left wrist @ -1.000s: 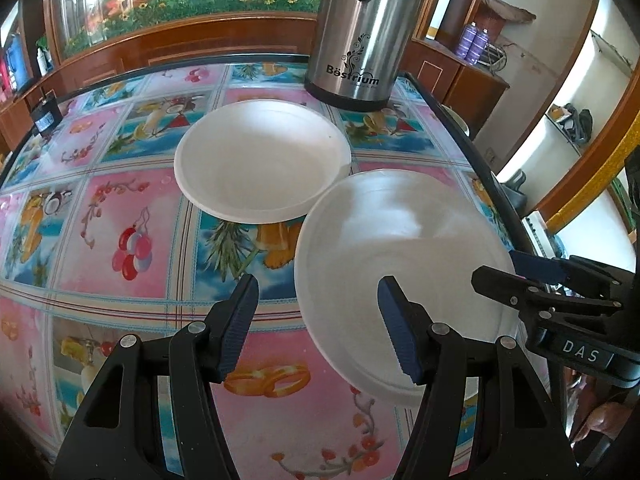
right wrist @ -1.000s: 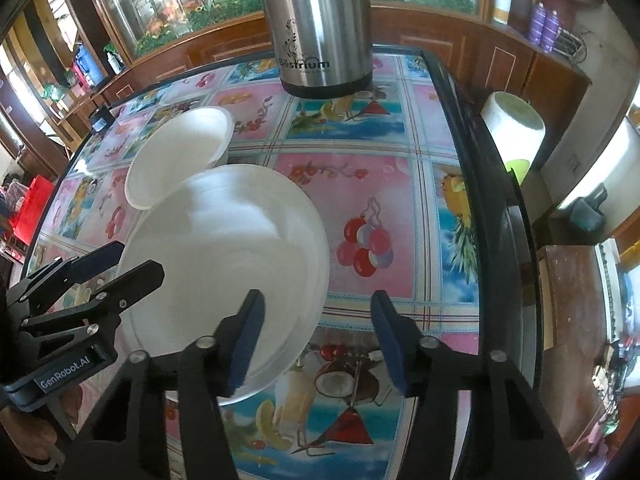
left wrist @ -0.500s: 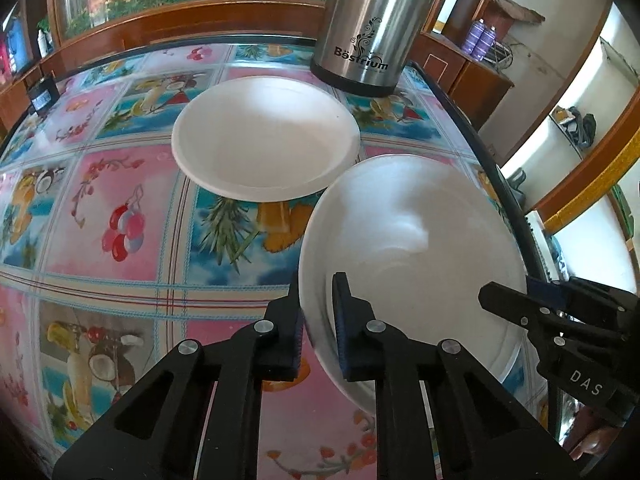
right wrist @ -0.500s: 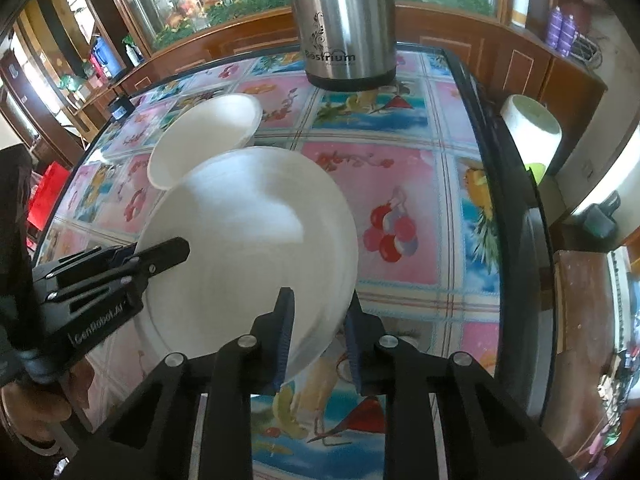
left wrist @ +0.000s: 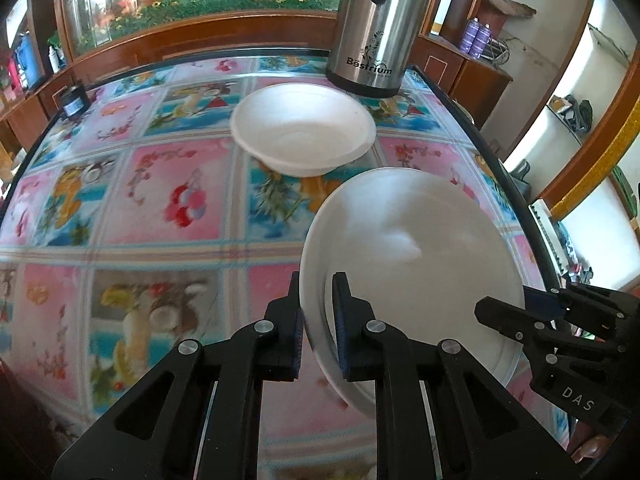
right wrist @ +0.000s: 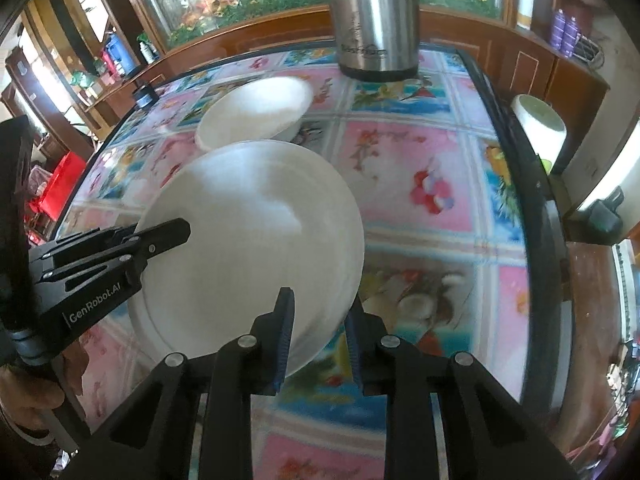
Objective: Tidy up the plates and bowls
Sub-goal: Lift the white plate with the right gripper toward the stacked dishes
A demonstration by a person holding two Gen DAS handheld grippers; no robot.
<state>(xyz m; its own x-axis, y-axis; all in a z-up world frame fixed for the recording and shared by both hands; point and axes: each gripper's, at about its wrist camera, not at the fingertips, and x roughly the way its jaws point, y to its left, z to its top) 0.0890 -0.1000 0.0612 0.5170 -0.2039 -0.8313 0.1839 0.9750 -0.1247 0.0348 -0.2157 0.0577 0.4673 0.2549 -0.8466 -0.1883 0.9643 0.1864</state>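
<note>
Two grips: both closed on one white plate (left wrist: 416, 248), one at each side of its rim.
Far left of table: small dark jar (left wrist: 74, 100) by the edge, well apart from the crockery.
Left gripper (left wrist: 318, 320): jaws narrow, rim of the plate pinched between the blue pads; a second ago spread wide and short of the rim, half a second ago already closed.
Table (left wrist: 160, 184): glass over a bright fruit-print cloth, blurred in both views, so apparently moving under the cameras.
Bowl (left wrist: 304, 128): white, upright, resting on the table just in front of the steel flask (left wrist: 376, 24), near the plate's far edge but not touching it, as far as can be told.
Plate position: right of centre in the left view, tilted, near edge raised off the cloth; fully clear of the table or not, cannot tell.
Right gripper (right wrist: 318, 336): clamped on the plate's right rim, one pad above, the other pad below; open a second ago, shut since half a second ago.
Beyond the right edge: white cylindrical bin (right wrist: 538, 128) on the floor beside the table.
Change: from two open jaws hovering to a two-sided hold with the plate beginning to rise.
Meaning for the task: grasp step done, carrying step likely under way; probable goal, pairing plate and bowl.
Risk: smooth glazed rim, thin pinch on each side, so slipping possible if the two hands drift apart.
</note>
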